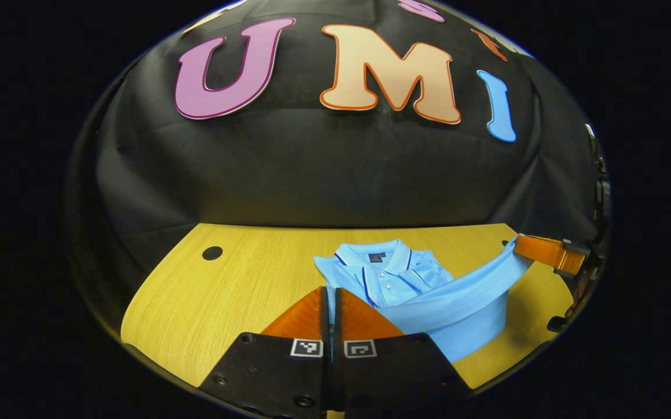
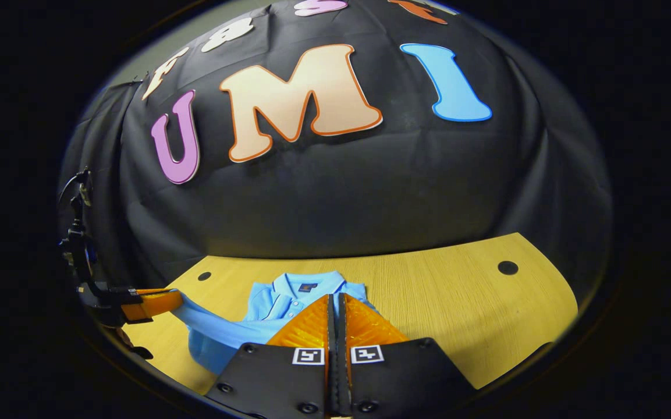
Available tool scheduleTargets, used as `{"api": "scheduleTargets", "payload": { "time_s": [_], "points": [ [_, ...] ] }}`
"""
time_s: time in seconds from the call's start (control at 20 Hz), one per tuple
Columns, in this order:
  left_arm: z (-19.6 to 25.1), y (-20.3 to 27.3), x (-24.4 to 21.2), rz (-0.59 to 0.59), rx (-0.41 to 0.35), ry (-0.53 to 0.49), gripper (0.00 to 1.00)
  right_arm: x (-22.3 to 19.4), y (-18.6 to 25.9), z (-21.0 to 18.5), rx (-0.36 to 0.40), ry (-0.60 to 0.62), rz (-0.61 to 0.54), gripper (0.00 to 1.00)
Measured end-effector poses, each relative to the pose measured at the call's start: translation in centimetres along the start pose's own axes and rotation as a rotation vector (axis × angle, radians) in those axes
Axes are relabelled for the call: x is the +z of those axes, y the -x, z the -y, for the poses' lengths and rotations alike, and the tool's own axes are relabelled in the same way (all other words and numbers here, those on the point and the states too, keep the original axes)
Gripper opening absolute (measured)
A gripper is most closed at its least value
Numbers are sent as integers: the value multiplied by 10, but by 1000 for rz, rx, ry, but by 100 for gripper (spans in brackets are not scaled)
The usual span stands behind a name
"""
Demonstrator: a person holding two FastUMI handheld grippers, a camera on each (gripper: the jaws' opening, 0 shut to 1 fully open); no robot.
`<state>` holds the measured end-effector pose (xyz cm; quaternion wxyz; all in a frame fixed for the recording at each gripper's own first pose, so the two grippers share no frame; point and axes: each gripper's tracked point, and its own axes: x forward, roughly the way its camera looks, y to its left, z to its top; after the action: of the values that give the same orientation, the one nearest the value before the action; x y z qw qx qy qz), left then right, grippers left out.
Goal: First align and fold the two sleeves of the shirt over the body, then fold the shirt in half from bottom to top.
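Now you hold the shirt (image 1: 428, 297) by its bottom hem, left gripper (image 1: 330, 305) and right gripper (image 1: 539, 247) each pinched closed on one corner, lifted taut above the table (image 1: 242, 285) so it can carry evenly toward the collar (image 1: 379, 259).

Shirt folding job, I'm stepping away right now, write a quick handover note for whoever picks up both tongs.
Left tongs: shut on the shirt's bottom hem, held above the table.
Right tongs: shut on the hem's other corner; in the left gripper view they show at the right, with the hem stretched between the two.
Shirt: collar end lies flat on the table, buttons up, collar toward the booth wall.
Done: both sleeves look folded in over the body; the bottom edge is gripped and lifted.
Left: carry the hem up to the collar, lay it down evenly, release both tongs.
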<state>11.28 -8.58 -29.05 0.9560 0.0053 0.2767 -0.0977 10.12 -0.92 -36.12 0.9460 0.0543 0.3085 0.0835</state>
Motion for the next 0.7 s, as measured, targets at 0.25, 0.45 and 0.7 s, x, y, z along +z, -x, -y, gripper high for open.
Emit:
{"api": "scheduleTargets", "payload": {
  "time_s": [0.25,0.45,0.7],
  "points": [
    [-7,-51,7,-6,24,15,0,-19,-50,21,-32,-12,-26,2],
    [-13,-90,-3,-11,37,9,0,-44,-88,36,-66,-57,-75,2],
    [-19,-111,-16,3,50,39,8,-60,-112,49,-91,-54,-92,23]
  ]
}}
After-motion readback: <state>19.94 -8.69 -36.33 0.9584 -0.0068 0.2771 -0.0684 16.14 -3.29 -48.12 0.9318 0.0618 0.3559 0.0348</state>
